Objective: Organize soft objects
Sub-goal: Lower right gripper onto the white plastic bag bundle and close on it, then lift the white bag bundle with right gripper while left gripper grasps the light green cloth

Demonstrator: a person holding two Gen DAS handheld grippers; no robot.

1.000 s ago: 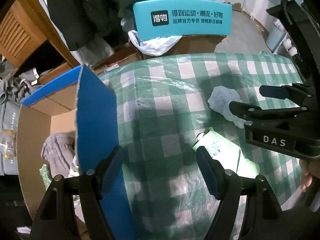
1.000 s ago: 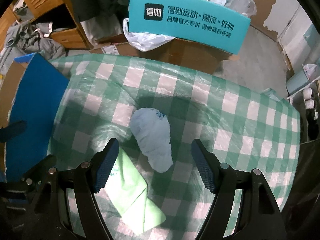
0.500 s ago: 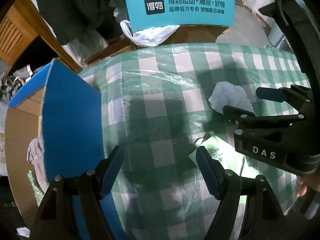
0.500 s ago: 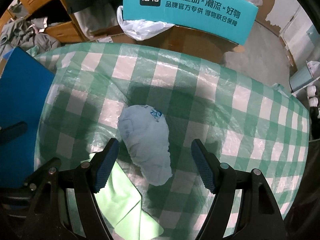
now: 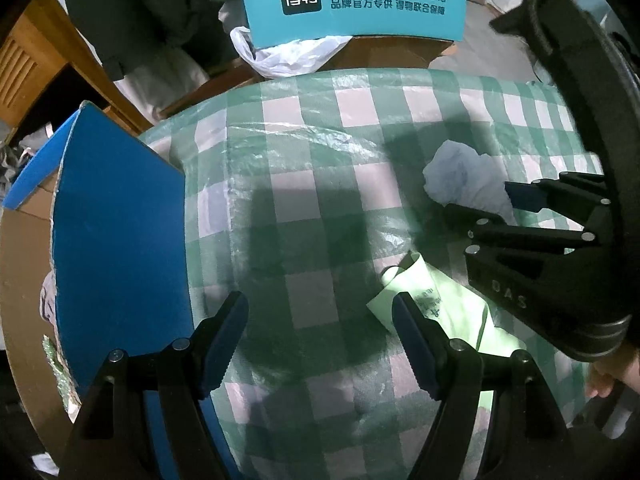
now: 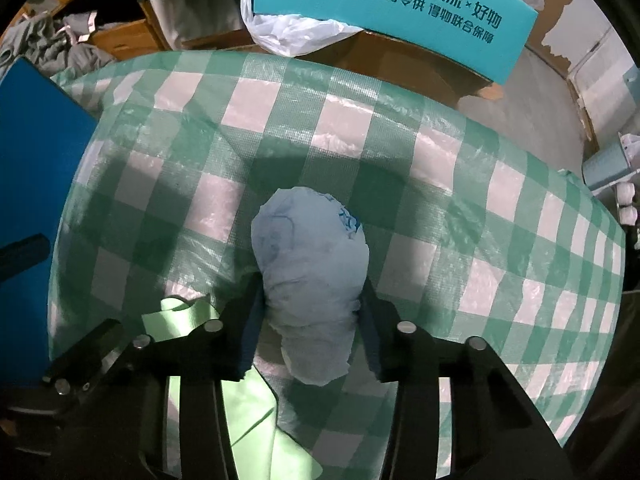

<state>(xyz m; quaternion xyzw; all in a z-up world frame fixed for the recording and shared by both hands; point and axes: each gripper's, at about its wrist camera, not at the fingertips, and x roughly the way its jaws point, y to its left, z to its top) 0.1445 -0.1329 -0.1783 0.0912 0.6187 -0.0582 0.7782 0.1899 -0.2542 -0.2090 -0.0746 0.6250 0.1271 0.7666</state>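
A pale blue crumpled plastic bag bundle (image 6: 312, 276) lies on the green checked tablecloth (image 6: 440, 184). My right gripper (image 6: 310, 312) is shut on the bundle, one finger on each side. The bundle also shows in the left wrist view (image 5: 464, 176), with the right gripper (image 5: 504, 208) on it. A light green flat packet (image 5: 444, 312) lies on the cloth beside it, and shows in the right wrist view (image 6: 248, 408) under the gripper. My left gripper (image 5: 320, 332) is open and empty over the cloth, left of the green packet.
An open cardboard box with a blue flap (image 5: 116, 248) stands at the table's left edge, with soft items inside. A teal printed box (image 5: 352, 4) and a white plastic bag (image 5: 288, 56) sit behind the table. Wooden furniture and clothes fill the far left.
My right gripper has moved forward and closed on the pale blue bundle. My left gripper has shifted slightly right and stays open.
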